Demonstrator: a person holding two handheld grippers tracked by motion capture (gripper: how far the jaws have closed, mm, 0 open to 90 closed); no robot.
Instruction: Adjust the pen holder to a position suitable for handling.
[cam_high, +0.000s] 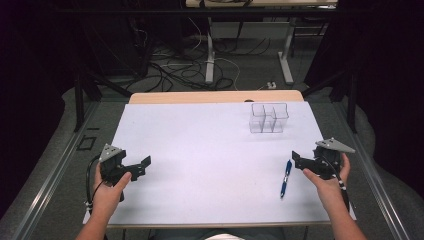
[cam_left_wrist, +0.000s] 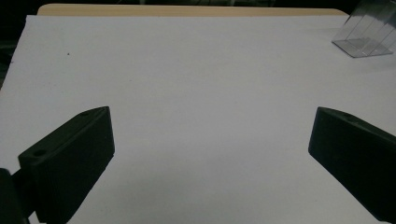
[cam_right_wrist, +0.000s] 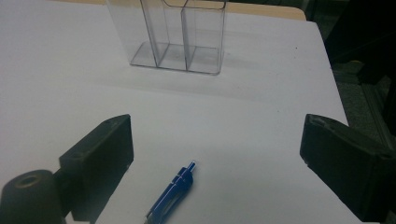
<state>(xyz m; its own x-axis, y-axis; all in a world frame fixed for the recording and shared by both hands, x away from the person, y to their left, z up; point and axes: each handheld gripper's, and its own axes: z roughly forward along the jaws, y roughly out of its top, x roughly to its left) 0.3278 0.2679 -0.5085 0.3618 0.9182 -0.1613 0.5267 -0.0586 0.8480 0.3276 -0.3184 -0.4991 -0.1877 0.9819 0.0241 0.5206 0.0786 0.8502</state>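
A blue pen (cam_high: 286, 178) lies on the white table (cam_high: 200, 150) near its right front, its length running roughly front to back. My right gripper (cam_high: 299, 161) hovers just right of the pen, held in a hand, jaws open and empty. In the right gripper view the blue pen (cam_right_wrist: 173, 196) lies on the table low between the open jaws of my right gripper (cam_right_wrist: 217, 135). A clear compartmented holder (cam_high: 268, 118) stands upright at the far right, and the holder (cam_right_wrist: 177, 46) is empty. My left gripper (cam_high: 141, 166) is open over the left front, empty (cam_left_wrist: 212, 126).
The holder's corner (cam_left_wrist: 369, 37) appears at the upper right in the left gripper view. A wooden strip (cam_high: 215, 96) edges the table's far side. Beyond it, cables (cam_high: 175, 70) and desk legs (cam_high: 210, 55) crowd the floor. Metal rails (cam_high: 50, 175) flank the table.
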